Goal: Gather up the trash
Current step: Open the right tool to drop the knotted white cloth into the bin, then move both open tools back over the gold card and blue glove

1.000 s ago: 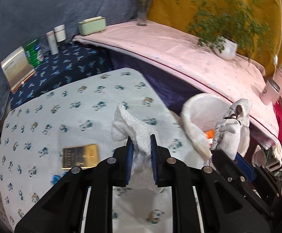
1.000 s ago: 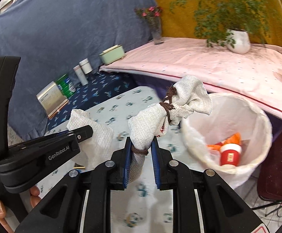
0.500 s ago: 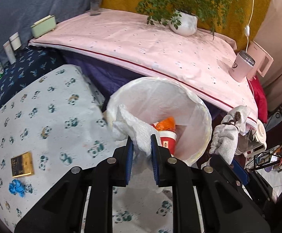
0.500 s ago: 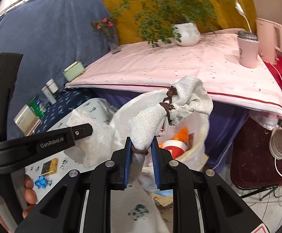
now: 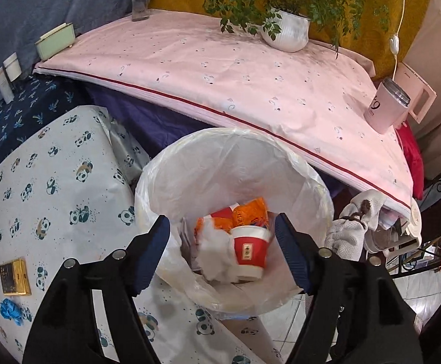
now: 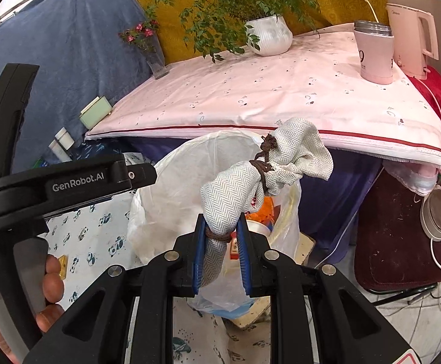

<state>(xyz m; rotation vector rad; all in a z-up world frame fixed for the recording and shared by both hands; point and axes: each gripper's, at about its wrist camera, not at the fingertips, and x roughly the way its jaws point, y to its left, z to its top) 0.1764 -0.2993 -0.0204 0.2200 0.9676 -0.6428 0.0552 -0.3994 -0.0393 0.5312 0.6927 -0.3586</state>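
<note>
My left gripper (image 5: pixel 220 227) hangs over the white-lined trash bin (image 5: pixel 220 163), its jaws opening with nothing between them. Below them in the bin lie a crumpled white tissue (image 5: pixel 214 251), a red paper cup (image 5: pixel 247 250) and an orange wrapper (image 5: pixel 249 214). My right gripper (image 6: pixel 222 233) is shut on a grey herringbone cloth bundle (image 6: pixel 235 188) tied with brown string, held just in front of the bin (image 6: pixel 184 176). That cloth bundle (image 5: pixel 349 232) also shows at the right of the left wrist view. A hand (image 6: pixel 50 276) holds the left tool.
A gold box (image 5: pixel 14 276) and a blue crumpled scrap (image 5: pixel 11 309) lie on the panda-print table (image 5: pixel 53 182) left of the bin. Behind it runs a pink-covered table (image 5: pixel 220 69) with a plant pot (image 5: pixel 287 30), a pink mug (image 5: pixel 385 106) and a green box (image 5: pixel 55 41).
Both grippers swung from above the panda-print table to the bin. The left gripper opened and its white tissue dropped into the bin. The right still grips the cloth bundle.
</note>
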